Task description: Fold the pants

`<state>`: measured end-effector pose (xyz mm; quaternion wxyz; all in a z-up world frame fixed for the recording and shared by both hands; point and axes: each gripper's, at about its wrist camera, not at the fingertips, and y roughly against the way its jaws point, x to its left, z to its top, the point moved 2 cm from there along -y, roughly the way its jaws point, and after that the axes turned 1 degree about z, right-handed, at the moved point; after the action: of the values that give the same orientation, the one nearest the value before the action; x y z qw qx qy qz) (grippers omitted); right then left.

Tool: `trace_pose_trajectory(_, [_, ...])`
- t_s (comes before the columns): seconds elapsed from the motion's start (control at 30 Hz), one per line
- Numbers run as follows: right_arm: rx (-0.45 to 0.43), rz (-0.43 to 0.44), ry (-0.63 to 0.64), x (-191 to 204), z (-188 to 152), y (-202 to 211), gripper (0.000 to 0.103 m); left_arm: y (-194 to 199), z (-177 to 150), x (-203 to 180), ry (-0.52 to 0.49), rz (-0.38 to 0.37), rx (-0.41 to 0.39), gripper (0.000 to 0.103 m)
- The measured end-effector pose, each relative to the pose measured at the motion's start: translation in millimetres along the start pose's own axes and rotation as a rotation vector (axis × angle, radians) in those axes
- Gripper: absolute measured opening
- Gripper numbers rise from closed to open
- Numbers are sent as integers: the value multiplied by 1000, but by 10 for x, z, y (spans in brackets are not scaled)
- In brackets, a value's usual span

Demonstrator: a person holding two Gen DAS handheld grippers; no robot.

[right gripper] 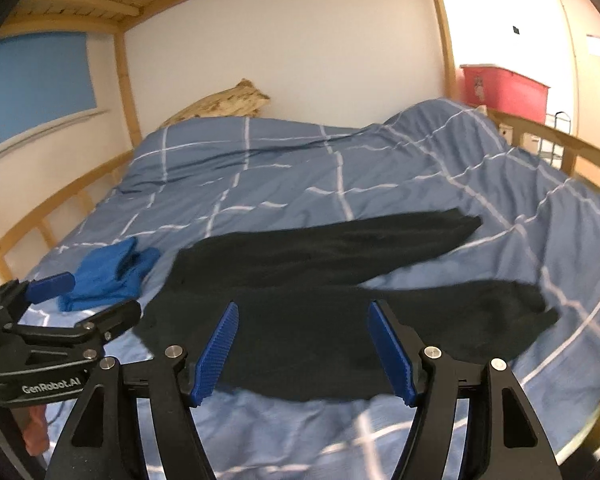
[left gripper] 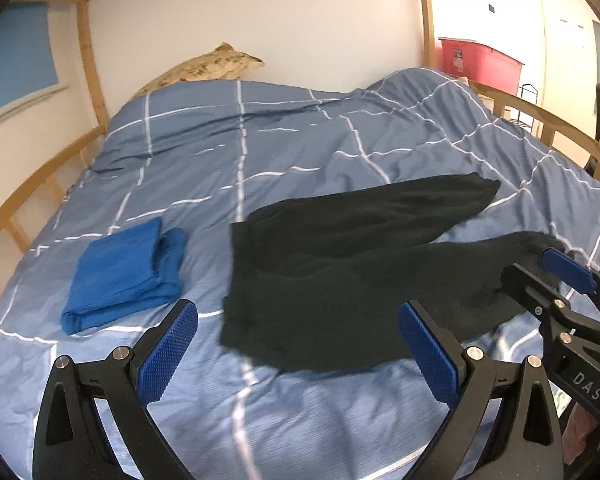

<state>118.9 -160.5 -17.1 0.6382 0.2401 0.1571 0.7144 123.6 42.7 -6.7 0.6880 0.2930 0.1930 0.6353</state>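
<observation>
Wooden bunk framing enclosed a bed (left gripper: pixel 300 140) covered by a blue checked duvet. Both grippers were held wide apart in the jaws and gripped nothing: the left gripper (left gripper: pixel 298 354) was poised over the waist end of the black pants (left gripper: pixel 340 264), and the right gripper (right gripper: pixel 304 350) was poised over the near leg. The pants were spread flat on the duvet, waistband to the left, the two legs splayed apart to the right. Just left of the waistband, a folded blue garment (left gripper: pixel 124 276) was laid. Farther back, a tan pillow (left gripper: pixel 208 66) was propped against the wall, and a red bin (left gripper: pixel 480 64) was seen beyond the bedpost.
</observation>
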Motion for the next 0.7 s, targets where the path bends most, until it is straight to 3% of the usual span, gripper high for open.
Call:
trace_pose_trajectory(0.2, [12, -32, -68, 34, -255, -73, 68, -5, -278, 305, 32, 49, -3, 102])
trace_pose_trajectory(0.4, [86, -58, -282, -150, -538, -256, 68, -222, -533, 570, 115, 12, 65, 102])
trace_pose_trajectory(0.7, [78, -98, -366, -380, -704, -412, 68, -566, -545, 592, 170, -19, 84, 95])
